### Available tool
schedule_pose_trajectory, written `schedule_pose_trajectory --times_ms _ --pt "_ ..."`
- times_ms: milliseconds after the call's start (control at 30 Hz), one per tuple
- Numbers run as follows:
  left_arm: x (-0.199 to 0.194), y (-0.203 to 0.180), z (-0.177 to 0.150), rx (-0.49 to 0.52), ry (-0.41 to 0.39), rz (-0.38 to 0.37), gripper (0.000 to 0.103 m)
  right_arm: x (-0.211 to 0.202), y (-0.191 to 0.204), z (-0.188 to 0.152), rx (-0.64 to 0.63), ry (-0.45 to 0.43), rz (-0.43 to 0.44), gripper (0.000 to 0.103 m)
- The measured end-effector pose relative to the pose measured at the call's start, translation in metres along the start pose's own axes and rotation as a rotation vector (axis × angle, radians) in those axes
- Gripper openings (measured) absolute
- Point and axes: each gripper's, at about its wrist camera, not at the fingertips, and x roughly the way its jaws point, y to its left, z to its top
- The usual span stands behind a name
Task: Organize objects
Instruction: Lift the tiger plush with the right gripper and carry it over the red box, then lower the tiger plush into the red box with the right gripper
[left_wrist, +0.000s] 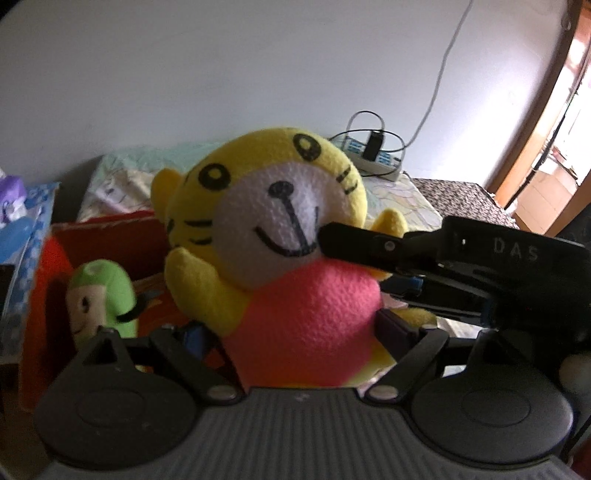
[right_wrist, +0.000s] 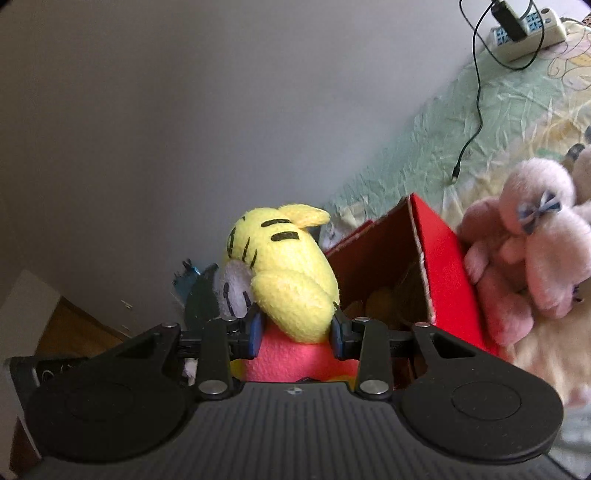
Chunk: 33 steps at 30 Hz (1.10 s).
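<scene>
Claws hold one soft toy from two sides. The right claw (right_wrist: 295, 338) pinches the yellow tiger toy (right_wrist: 291, 273) by its arm, with both blue pads (right_wrist: 255, 336) pressed into the yellow fuzz. The toy's pink tummy sits just under the pads, close to the claw's body. Its striped head rises just past the pads.

The left claw (left_wrist: 295, 332) has the same tiger toy (left_wrist: 273, 236) between its fingers, around the pink tummy. The fingers stand fairly wide. The right-side finger (left_wrist: 397, 328) touches the tummy, but the other one is partly hidden, so it cannot be told whether this claw is squeezing. The toy faces this claw, tipped a little to one side. The right claw (left_wrist: 332, 240) reaches in from the right of the left claw and its tip is at the toy's cheek.

Behind the toy, to the left of the left claw, is a red box (left_wrist: 74, 251) with a small green toy (left_wrist: 107, 295) in front of it. Seen from the right claw, the red box (right_wrist: 439, 266) is just past the tiger, to the right, and a pink bunny toy (right_wrist: 532, 251) leans on its far side.

Farther back lies a pale green bed cover (right_wrist: 424, 155). A white power strip (left_wrist: 373, 157) with a black cable (right_wrist: 476, 92) rests on it near the grey wall (left_wrist: 221, 66).
</scene>
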Motion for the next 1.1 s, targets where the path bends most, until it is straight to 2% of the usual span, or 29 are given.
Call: schedule_pose_trajectory --times_ms 67,233,367,500,667,1100 --pt "0.003 0.012 -0.004 -0.014 0.005 -0.002 0.088 0.006 0.002 -0.002 -0.006 0.003 -0.023 0.038" --pt "0.013 0.034 -0.005 -0.074 0.012 -0.082 0.088 0.004 0.004 -0.004 -0.01 -0.012 -0.084 0.037" --pt "0.021 0.036 -0.004 -0.064 0.008 -0.128 0.088 0.002 0.008 -0.002 -0.053 -0.05 -0.141 0.036" --pt "0.034 0.042 0.0 -0.066 0.034 -0.164 0.088 0.004 0.014 -0.002 -0.136 -0.06 -0.236 0.036" --pt "0.051 0.04 -0.005 -0.025 0.08 -0.092 0.088 0.014 0.009 -0.009 -0.157 -0.028 -0.29 0.036" --pt "0.069 0.041 -0.011 0.015 0.129 -0.008 0.091 0.024 0.004 -0.012 -0.218 -0.009 -0.321 0.038"
